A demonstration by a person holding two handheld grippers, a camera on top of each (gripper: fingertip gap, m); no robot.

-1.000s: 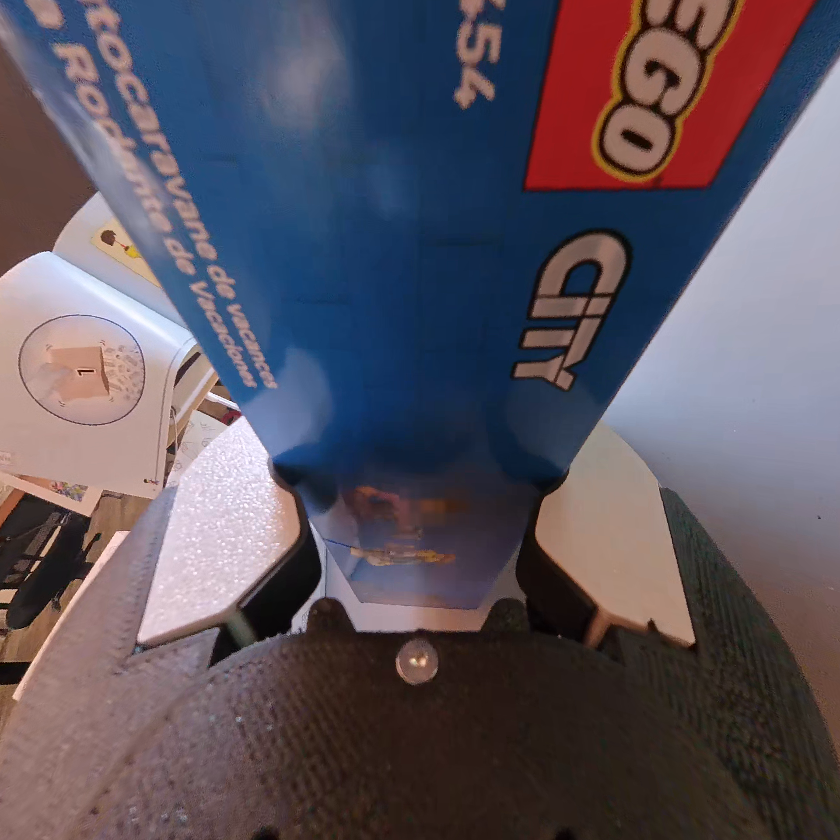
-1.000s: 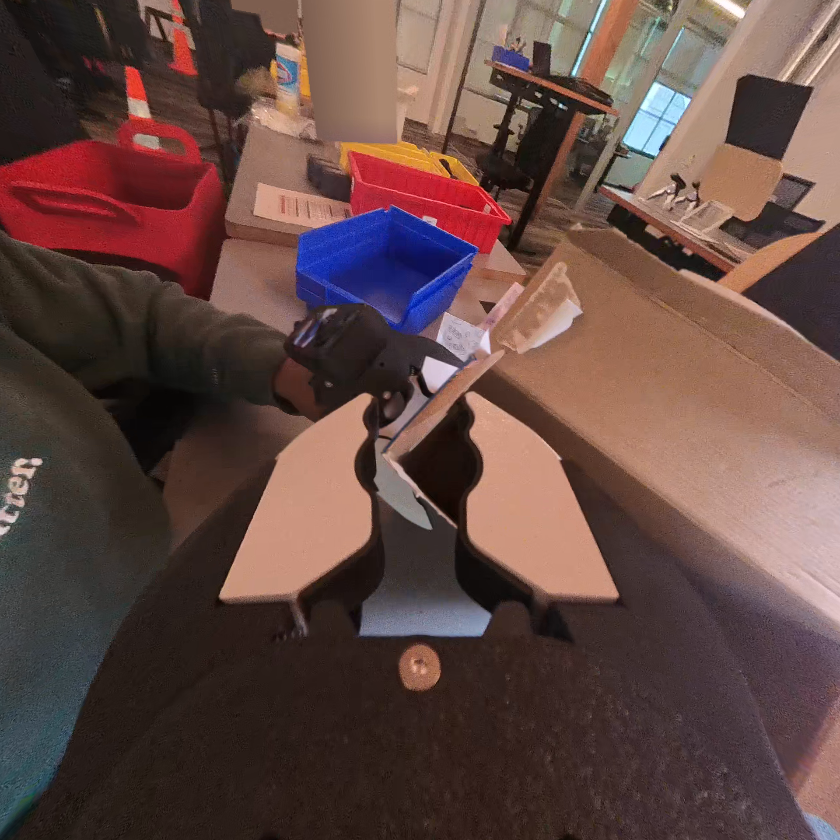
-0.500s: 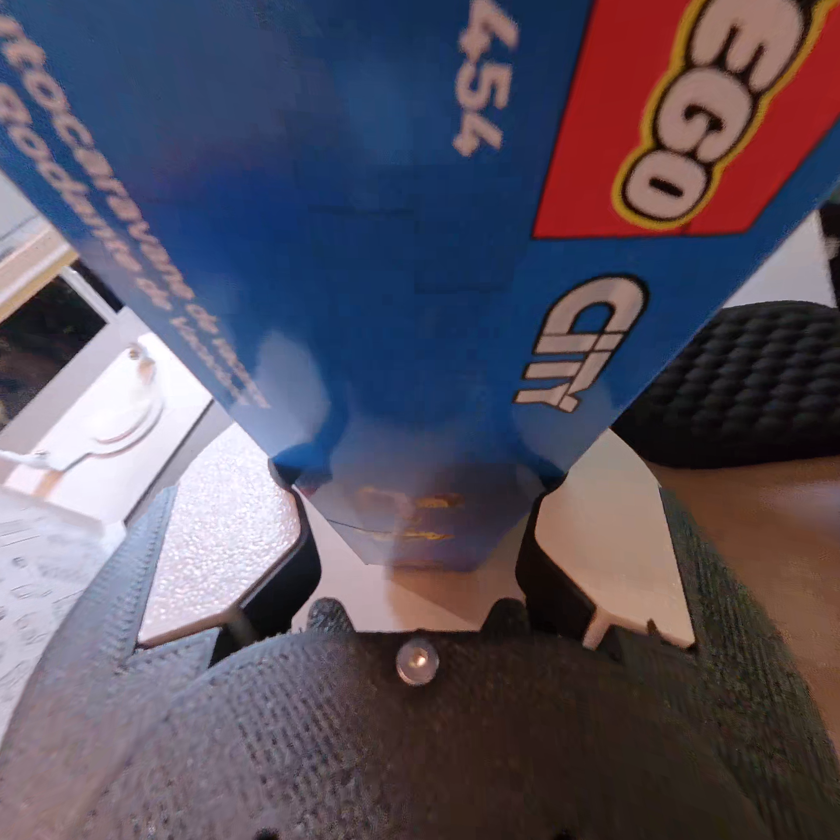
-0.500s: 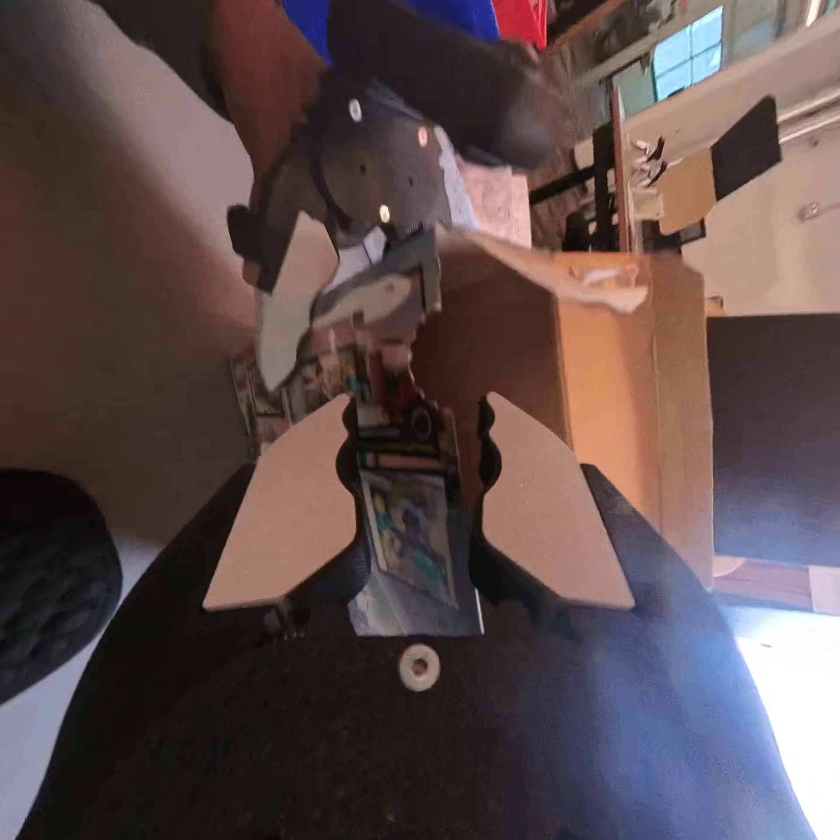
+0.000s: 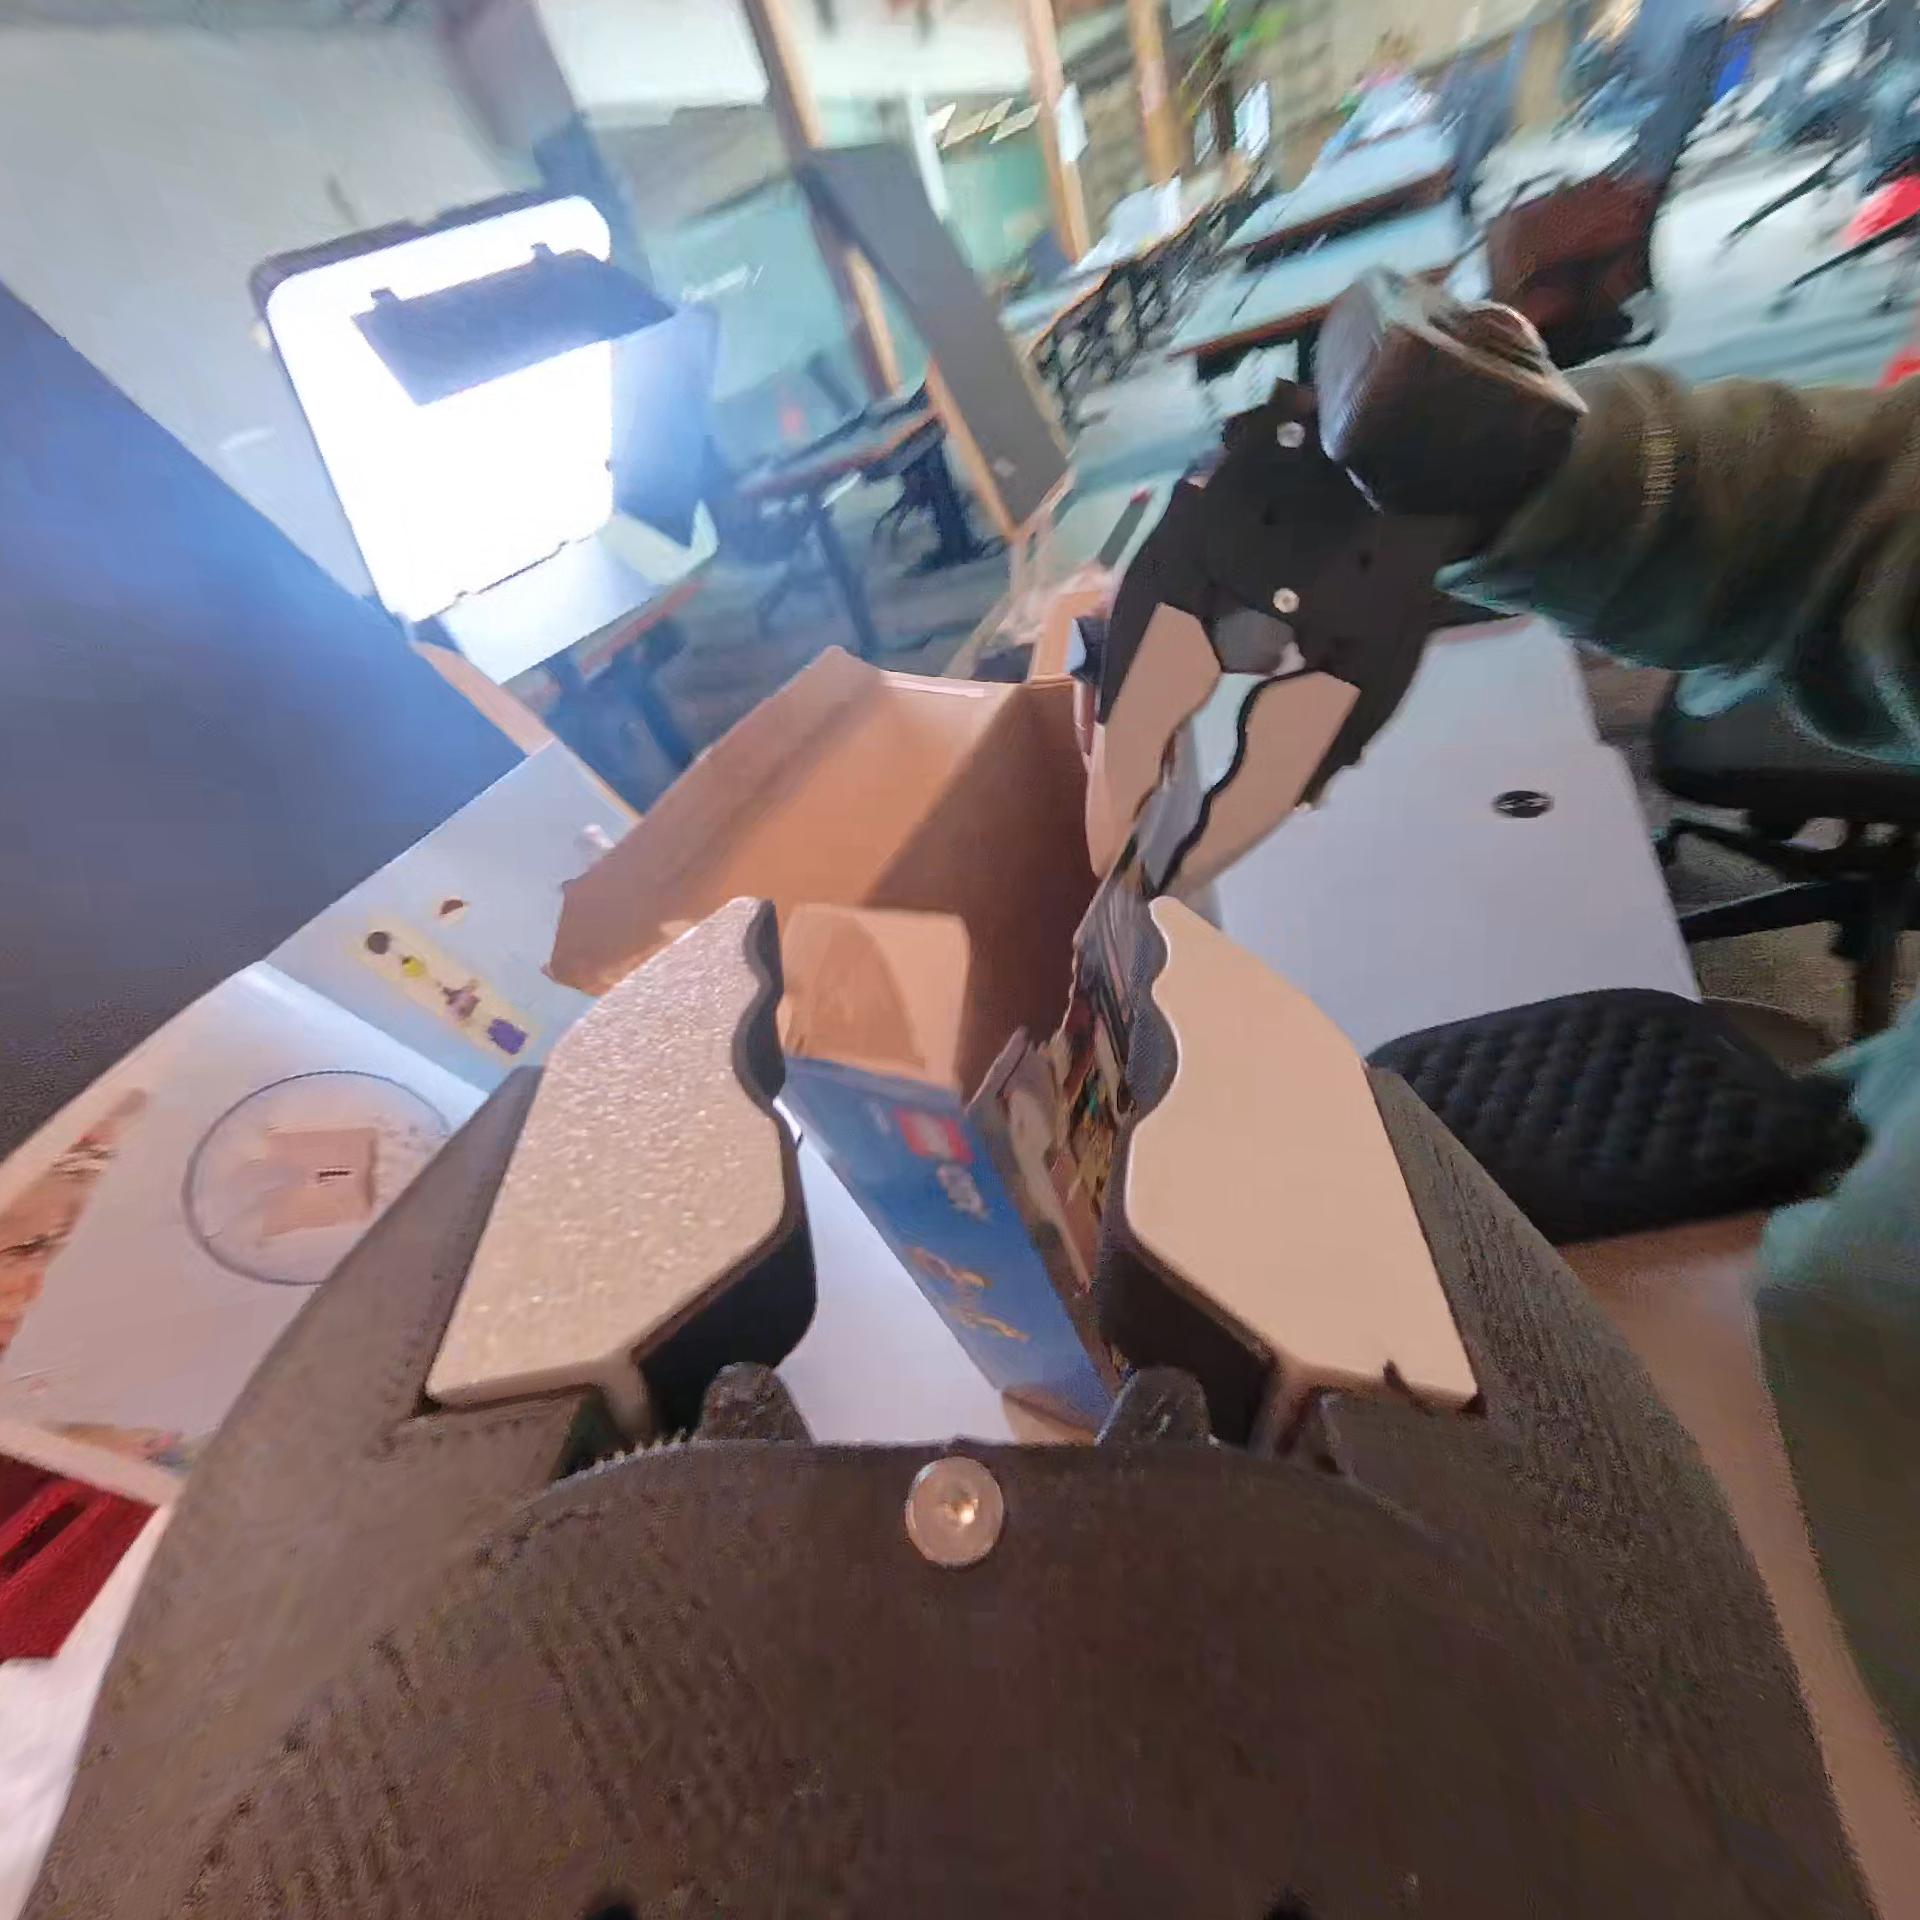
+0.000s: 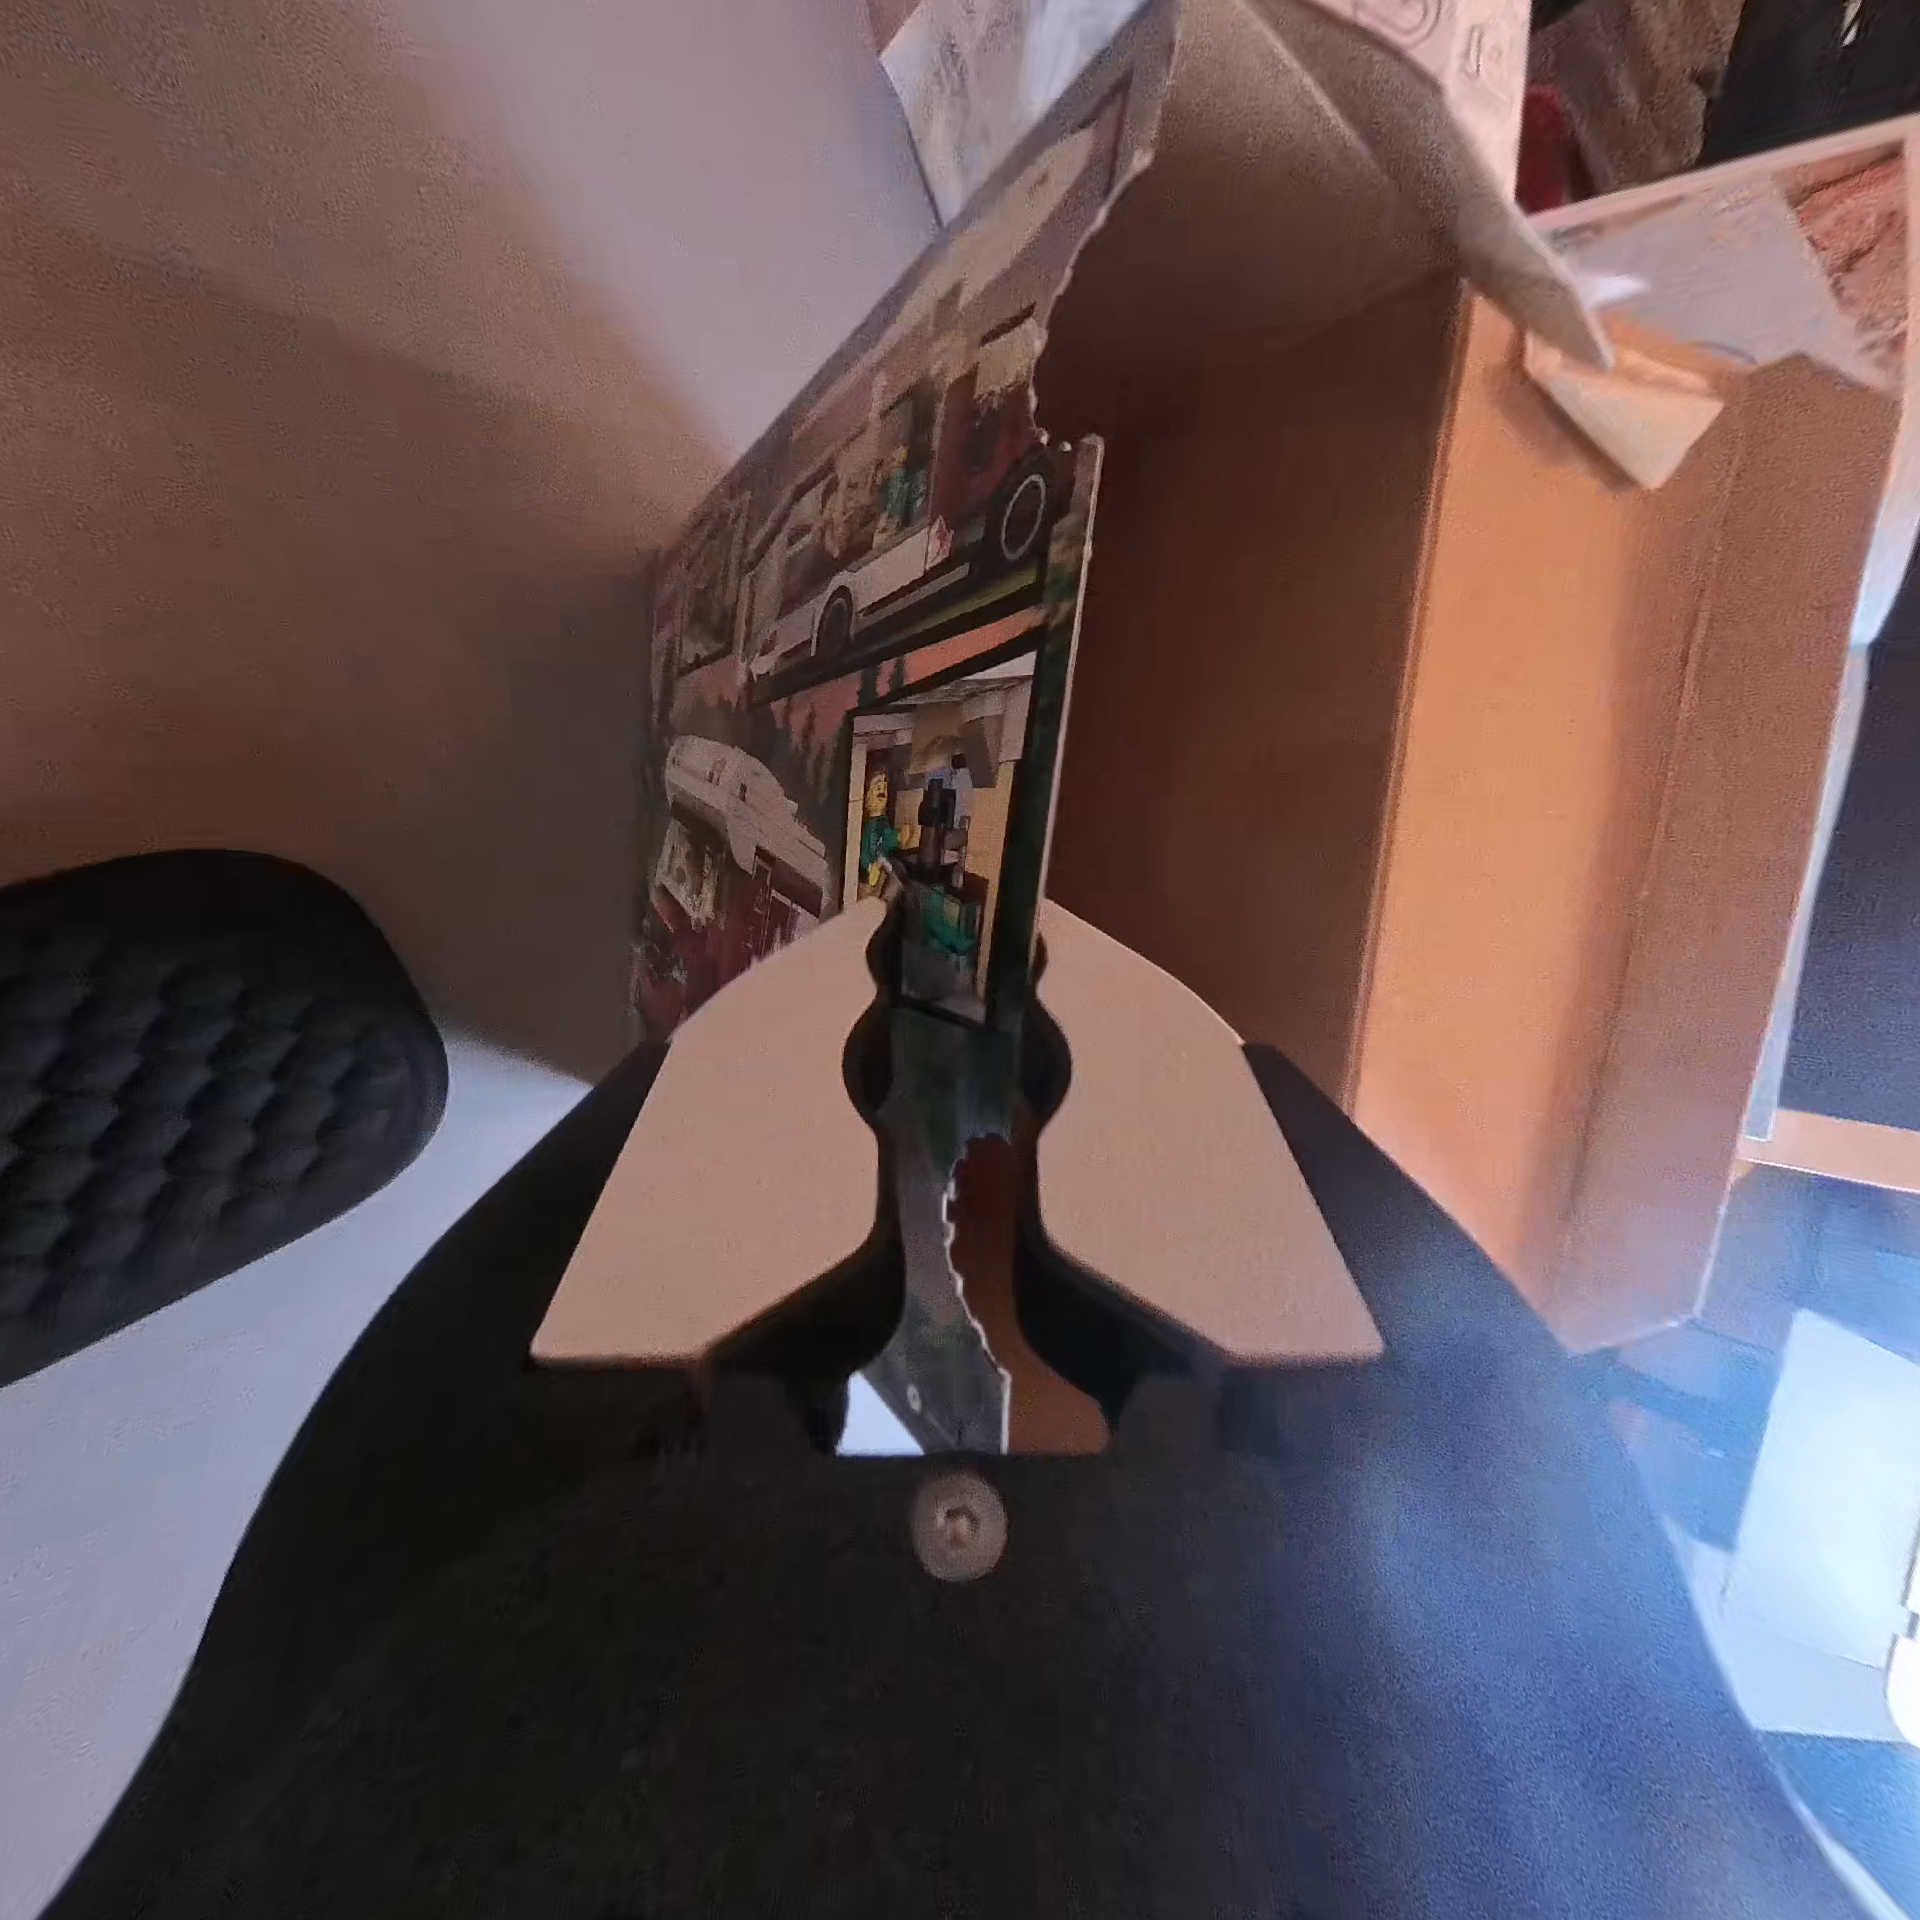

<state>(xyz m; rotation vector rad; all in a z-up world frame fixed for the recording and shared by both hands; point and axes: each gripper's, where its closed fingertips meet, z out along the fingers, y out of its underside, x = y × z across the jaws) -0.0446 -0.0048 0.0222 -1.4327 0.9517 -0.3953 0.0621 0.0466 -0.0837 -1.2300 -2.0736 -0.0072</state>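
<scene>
Pinching the printed side wall of the opened toy box (image 6: pixel 862 665), the right hand-held gripper (image 6: pixel 956 935) has both pads pressed on that torn card; the left hand-held gripper (image 5: pixel 961 1039) stands wide around the box's blue end, only its right finger (image 5: pixel 1247 1143) touching it; beside the box lie a white booklet (image 5: pixel 208 1143) on the counter (image 5: pixel 1455 883) and a black mesh cushion (image 5: pixel 1600 1101).

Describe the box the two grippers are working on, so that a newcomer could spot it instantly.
On the pale tabletop, beside the black textured pad, stands an opened toy box. It lies between the left gripper fingers, and the right gripper pinches its printed wall. Blue outside, bare brown cardboard inside.
</scene>
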